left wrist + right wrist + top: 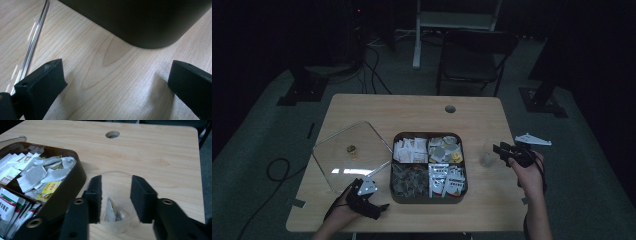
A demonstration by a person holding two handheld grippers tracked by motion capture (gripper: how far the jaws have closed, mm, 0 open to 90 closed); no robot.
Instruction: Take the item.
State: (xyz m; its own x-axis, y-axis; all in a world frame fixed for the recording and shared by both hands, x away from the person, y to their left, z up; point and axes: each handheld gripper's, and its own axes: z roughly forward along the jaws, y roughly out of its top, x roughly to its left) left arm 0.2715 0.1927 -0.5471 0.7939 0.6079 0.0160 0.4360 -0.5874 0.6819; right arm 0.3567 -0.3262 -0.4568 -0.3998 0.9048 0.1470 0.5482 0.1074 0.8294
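Observation:
A dark four-compartment box (428,134) of tea bags and sachets sits mid-table. To its right stands a small clear cup (486,159). My right gripper (501,149) hovers at the cup's right side. In the right gripper view the cup (117,226) holds one tea bag (111,210). There my right gripper (116,195) is open over the rim, its pads touching nothing. My left gripper (381,207) rests on the table at the front left of the box. It stands open (116,82) over bare wood, just short of the box's wall (140,20).
A clear square lid (337,160) with a small knob (351,148) lies on the table left of the box; its edge (32,45) runs beside my left gripper. A cable hole (450,108) is at the table's back. A chair (474,55) stands beyond the table.

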